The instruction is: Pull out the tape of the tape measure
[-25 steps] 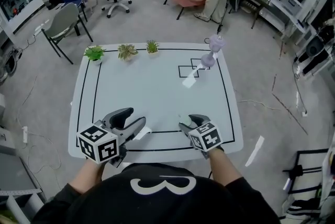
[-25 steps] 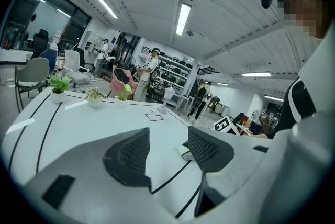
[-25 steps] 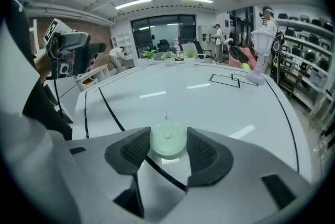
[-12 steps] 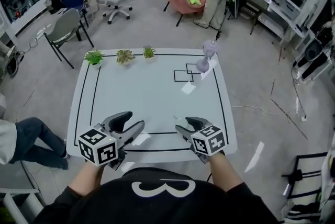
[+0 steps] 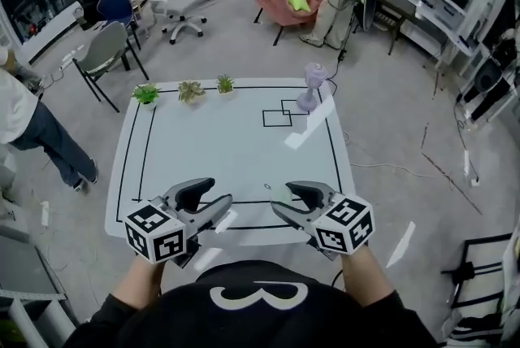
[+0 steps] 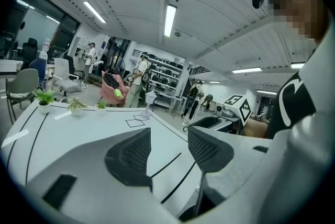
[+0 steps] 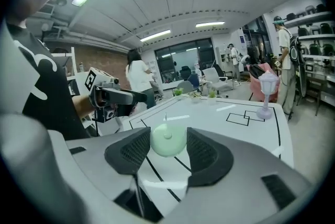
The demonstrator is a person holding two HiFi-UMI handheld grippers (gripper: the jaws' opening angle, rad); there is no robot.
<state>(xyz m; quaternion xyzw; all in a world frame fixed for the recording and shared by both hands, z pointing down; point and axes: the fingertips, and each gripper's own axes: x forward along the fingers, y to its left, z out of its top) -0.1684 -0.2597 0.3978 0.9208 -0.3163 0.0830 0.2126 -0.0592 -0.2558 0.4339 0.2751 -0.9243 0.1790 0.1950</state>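
tape measure gripped, tape not yet drawn out
head view: left gripper (image 5: pixel 213 200) and right gripper (image 5: pixel 286 200) hover over the table's (image 5: pixel 227 135) near edge. left gripper view: jaws apart, nothing between them. right gripper view: pads clamp the pale green tape measure (image 7: pixel 168 140), a thin tab (image 7: pixel 166 115) sticking up; next, the left gripper likely must pinch that tab and draw away.

I can read only one mark: a white figure shaped like a "3" (image 5: pixel 253 293) on the person's black garment (image 5: pixel 325 314), at the bottom of the head view. The left white marker cube (image 5: pixel 154 232) and the right white marker cube (image 5: pixel 345 226) carry black square patterns, not letters or digits. Any print farther off is too small for me to read.
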